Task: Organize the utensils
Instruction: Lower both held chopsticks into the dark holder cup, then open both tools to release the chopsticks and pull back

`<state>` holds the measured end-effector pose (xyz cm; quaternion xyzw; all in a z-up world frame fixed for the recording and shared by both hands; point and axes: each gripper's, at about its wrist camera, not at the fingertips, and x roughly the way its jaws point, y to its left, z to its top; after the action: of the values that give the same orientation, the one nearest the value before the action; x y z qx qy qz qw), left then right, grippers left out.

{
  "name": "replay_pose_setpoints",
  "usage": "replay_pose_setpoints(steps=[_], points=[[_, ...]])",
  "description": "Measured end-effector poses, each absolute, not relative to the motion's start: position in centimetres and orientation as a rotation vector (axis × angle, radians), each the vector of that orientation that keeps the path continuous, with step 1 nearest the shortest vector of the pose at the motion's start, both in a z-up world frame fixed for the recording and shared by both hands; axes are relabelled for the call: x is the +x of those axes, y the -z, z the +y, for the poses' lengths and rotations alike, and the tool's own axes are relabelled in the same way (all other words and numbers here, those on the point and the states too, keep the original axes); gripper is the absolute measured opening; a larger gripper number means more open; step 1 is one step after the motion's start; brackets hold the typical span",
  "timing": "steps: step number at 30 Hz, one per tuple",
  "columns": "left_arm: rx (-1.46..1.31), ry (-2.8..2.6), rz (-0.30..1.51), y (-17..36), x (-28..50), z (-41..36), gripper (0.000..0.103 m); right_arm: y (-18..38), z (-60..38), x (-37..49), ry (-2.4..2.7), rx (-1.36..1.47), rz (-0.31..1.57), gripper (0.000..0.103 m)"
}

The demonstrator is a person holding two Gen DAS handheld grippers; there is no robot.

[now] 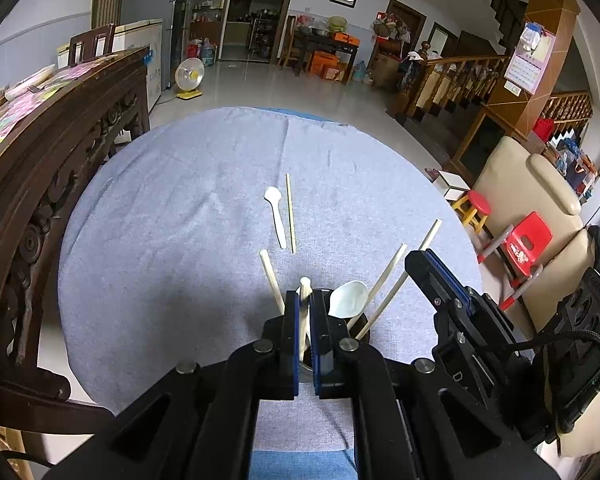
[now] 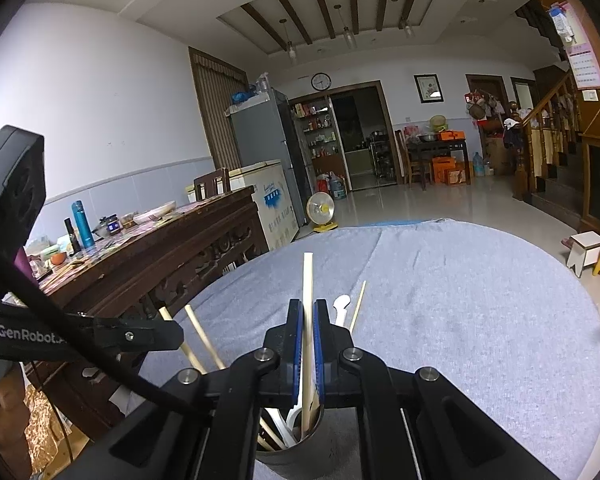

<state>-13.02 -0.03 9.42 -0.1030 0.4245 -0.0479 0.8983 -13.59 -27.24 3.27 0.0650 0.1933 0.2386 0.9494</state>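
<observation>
In the left wrist view, the left gripper point(image 1: 305, 312) is sitting low in the frame's centre, its blue-padded jaws pinching a pale chopstick point(image 1: 304, 316) whose rounded end is sticking up just above the pads. Directly behind the jaws, the metal utensil cup point(image 1: 306, 370) is holding a white spoon point(image 1: 348, 300) and several more chopsticks leaning out to the right. In the middle of the frame, on the grey tablecloth point(image 1: 160, 240), a loose white spoon point(image 1: 276, 216) and a thin chopstick point(image 1: 291, 212) are lying just beside each other, apart from the cup. The right gripper point(image 1: 440, 280) is showing at the right of this view.

In the right wrist view, the right gripper point(image 2: 308, 328) is closing its jaws on an upright chopstick point(image 2: 307, 320), whose lower end is reaching down into the steel cup point(image 2: 288, 450) at bottom centre. The loose spoon point(image 2: 342, 308) and thin stick point(image 2: 358, 306) are peeking out just above and right of the jaws.

These sticks are looking light, stiff and smooth, so they are likely to pivot or slide between the pads; a hold near mid-length seems steadier than one at the tip. The plastic spoon is probably light and slightly springy, lying flat on cloth, so pinching its narrow handle across the width seems the best approach. The cup appears light enough to tip if a stick is pushed sideways against its rim.
</observation>
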Motion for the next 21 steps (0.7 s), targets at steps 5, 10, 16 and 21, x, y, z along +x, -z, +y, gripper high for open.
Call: replay_pose_setpoints(steps=[5,10,16,21], points=[[-0.21,0.099,0.885,-9.3,-13.0,0.0,0.005,-3.0,-27.2,-13.6,-0.488,0.132,0.401,0.006],[-0.218,0.103,0.892,-9.1,-13.0,0.1,0.005,-3.0,-27.1,-13.6,-0.489,0.124,0.406,0.007],[-0.241,0.103,0.895,-9.0,-12.9,0.6,0.005,-2.7,-27.1,-13.4,-0.491,0.125,0.411,0.007],[-0.264,0.101,0.905,-8.8,-12.9,1.0,0.007,-2.5,-27.1,-13.4,-0.489,0.122,0.409,0.007]])
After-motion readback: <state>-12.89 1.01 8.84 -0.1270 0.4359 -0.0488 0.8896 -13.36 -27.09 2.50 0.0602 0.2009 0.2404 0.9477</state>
